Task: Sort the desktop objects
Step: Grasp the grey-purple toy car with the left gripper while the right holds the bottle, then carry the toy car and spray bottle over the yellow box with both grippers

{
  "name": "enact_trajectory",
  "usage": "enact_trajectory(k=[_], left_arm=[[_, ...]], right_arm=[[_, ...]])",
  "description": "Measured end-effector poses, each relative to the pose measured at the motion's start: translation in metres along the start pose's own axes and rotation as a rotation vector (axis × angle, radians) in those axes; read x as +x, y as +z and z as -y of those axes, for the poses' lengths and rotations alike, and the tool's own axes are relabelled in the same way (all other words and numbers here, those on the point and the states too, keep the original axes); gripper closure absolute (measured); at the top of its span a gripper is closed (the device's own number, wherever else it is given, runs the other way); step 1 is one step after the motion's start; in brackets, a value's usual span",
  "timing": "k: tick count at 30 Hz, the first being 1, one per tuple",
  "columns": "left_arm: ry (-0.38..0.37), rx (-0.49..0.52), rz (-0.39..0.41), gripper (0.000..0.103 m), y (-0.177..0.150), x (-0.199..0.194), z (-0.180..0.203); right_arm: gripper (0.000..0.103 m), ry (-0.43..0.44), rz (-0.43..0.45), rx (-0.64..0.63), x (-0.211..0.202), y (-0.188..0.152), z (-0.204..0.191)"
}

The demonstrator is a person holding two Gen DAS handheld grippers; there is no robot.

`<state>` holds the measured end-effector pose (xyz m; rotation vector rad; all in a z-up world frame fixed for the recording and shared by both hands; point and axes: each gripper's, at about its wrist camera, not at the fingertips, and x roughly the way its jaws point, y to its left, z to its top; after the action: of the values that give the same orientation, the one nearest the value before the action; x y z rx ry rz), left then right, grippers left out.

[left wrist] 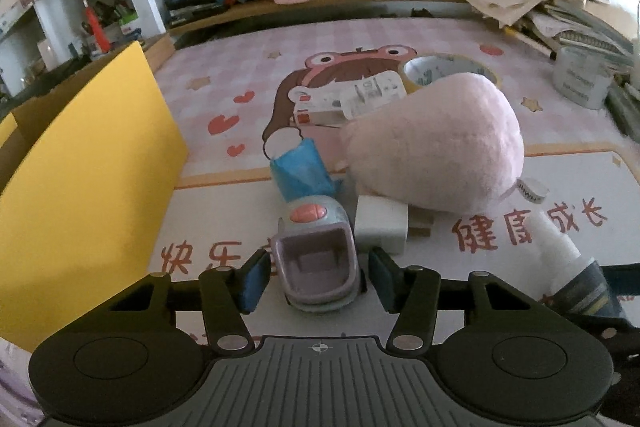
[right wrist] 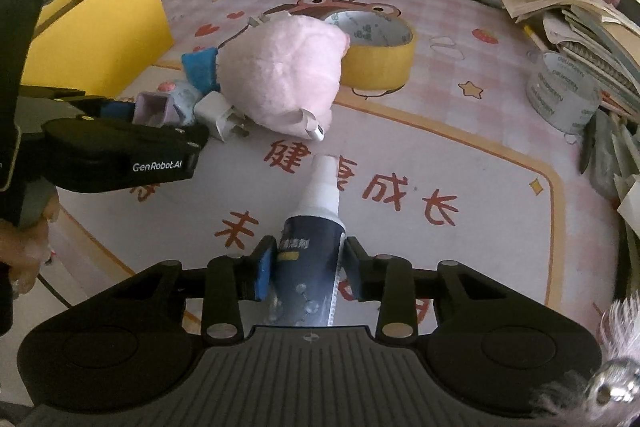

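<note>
Left gripper (left wrist: 316, 277): your jaws flank the small lilac-and-blue plastic toy (left wrist: 318, 259) on the counter, pads not yet pressing.
Toy: light, stiff, slick shell; squeeze its flat sides.
Right gripper (right wrist: 308, 265): clenched on the dark-labelled white spray bottle (right wrist: 314, 227), nozzle toward 12 o'clock.
Bottle: smooth, round; hold mid-body.

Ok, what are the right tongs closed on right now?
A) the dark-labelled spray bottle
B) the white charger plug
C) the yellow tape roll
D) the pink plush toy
A: in the right wrist view the right tongs press on both sides of the dark-labelled spray bottle, its white nozzle pointing away from the camera.
</note>
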<state>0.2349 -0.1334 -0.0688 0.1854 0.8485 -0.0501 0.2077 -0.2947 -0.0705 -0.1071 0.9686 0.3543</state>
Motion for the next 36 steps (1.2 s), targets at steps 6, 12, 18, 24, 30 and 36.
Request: enact_trajectory(k=[6, 12, 18, 24, 30, 36], left_arm=[[-0.034, -0.051, -0.013, 0.062, 0.003, -0.001, -0.005], [-0.039, -0.108, 0.031, 0.064, -0.001, -0.033, -0.014], [-0.065, -0.125, 0.078, 0.064, -0.009, -0.062, -0.021], [-0.136, -0.155, 0.096, 0.064, -0.018, -0.075, -0.032], [-0.204, -0.197, 0.154, 0.064, -0.015, -0.092, -0.055], [-0.257, -0.205, 0.228, 0.064, -0.013, -0.123, -0.078]], right_arm=[[0.067, 0.016, -0.002, -0.061, -0.003, -0.004, 0.003], [0.066, 0.023, 0.015, -0.087, -0.003, -0.008, 0.003], [0.067, 0.014, 0.008, -0.074, -0.004, -0.007, 0.001], [0.071, 0.001, 0.0, -0.051, -0.003, -0.006, -0.003], [0.072, -0.028, 0.003, 0.042, -0.007, -0.004, -0.004], [0.072, -0.034, 0.088, 0.189, -0.029, 0.003, -0.006]])
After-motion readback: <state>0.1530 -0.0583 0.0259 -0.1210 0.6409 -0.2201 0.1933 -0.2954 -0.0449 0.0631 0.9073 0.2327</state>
